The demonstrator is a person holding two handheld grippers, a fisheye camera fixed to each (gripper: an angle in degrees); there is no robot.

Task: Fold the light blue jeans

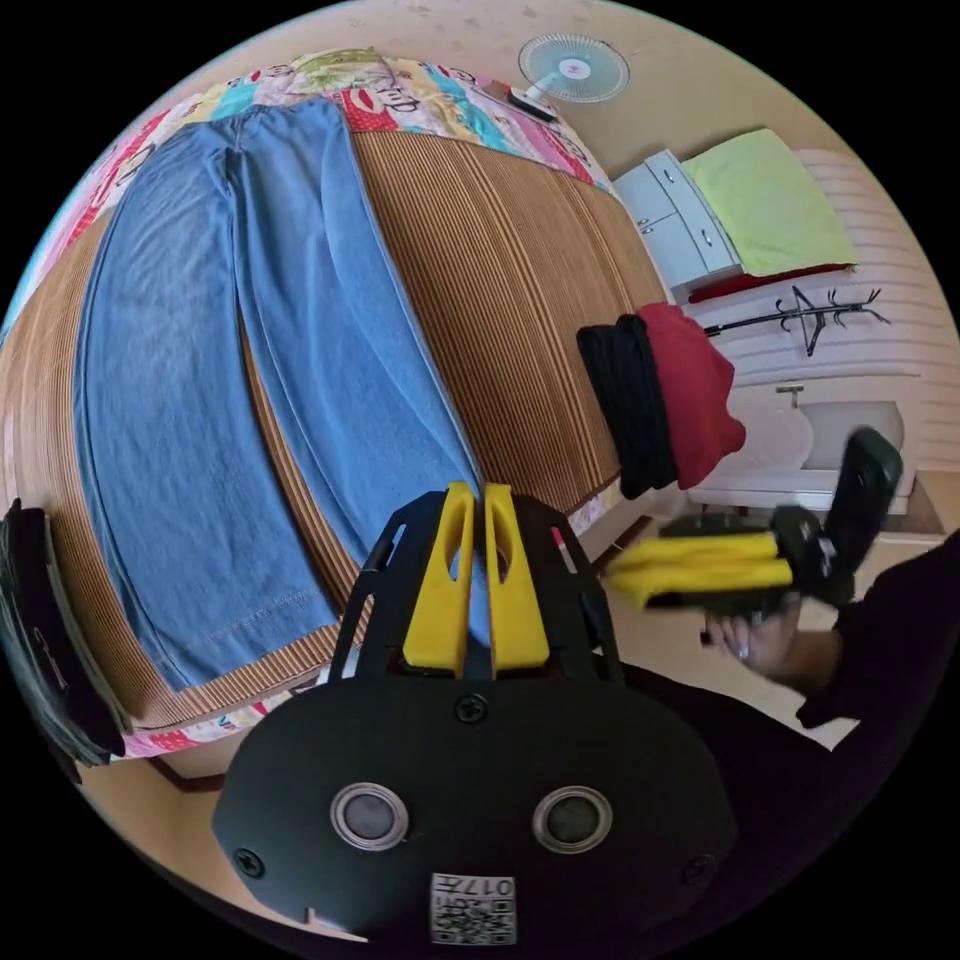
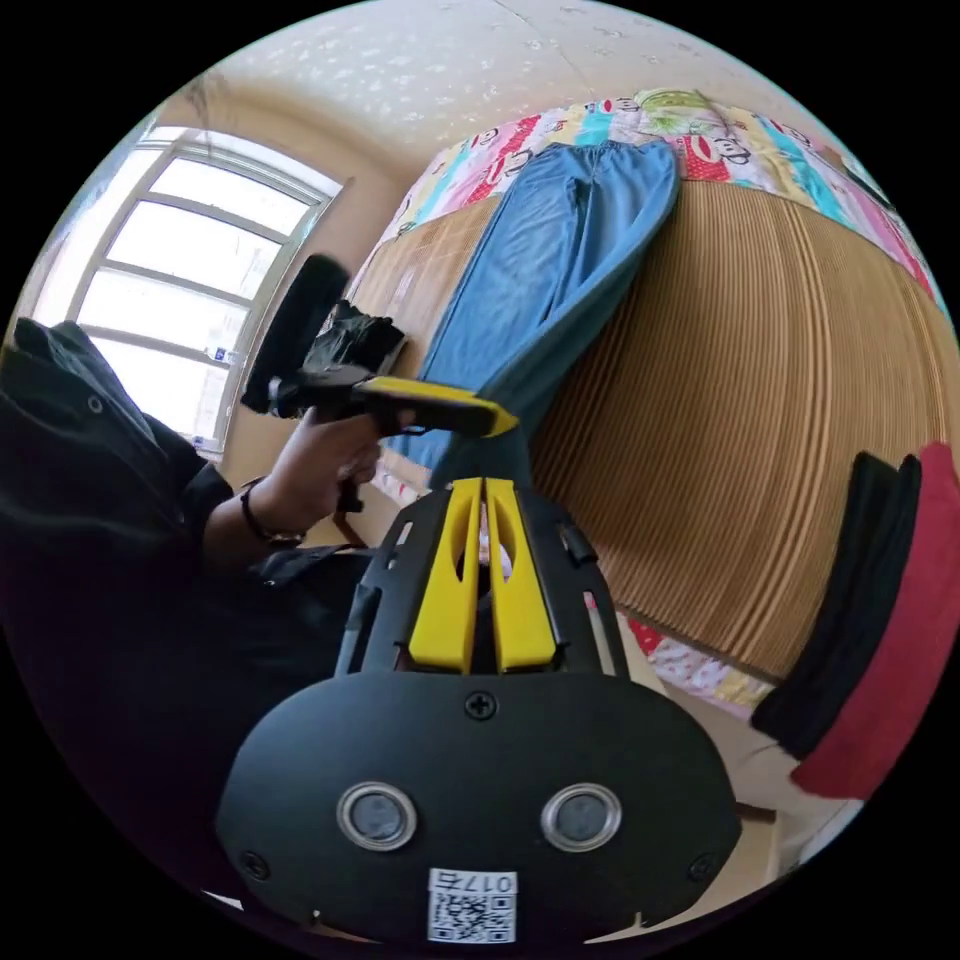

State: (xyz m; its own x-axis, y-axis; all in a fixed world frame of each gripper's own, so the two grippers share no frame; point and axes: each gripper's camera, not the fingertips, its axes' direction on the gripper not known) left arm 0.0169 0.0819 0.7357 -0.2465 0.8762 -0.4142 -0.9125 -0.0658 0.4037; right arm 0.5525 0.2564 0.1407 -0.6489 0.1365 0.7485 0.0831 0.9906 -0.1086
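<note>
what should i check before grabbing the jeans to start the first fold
1. Light blue jeans spread flat on the striped mat, legs side by side: ok.
2. Jeans not yet folded: ok.
3. Left gripper free: its yellow fingers are together over the hem end with no cloth seen between them: ok.
4. Right gripper free: closed, off the bed edge, holding nothing: ok.
5. Both need opening before the grasp: not ok.
6. Black and red folded clothes lie apart from the jeans: ok.
</note>
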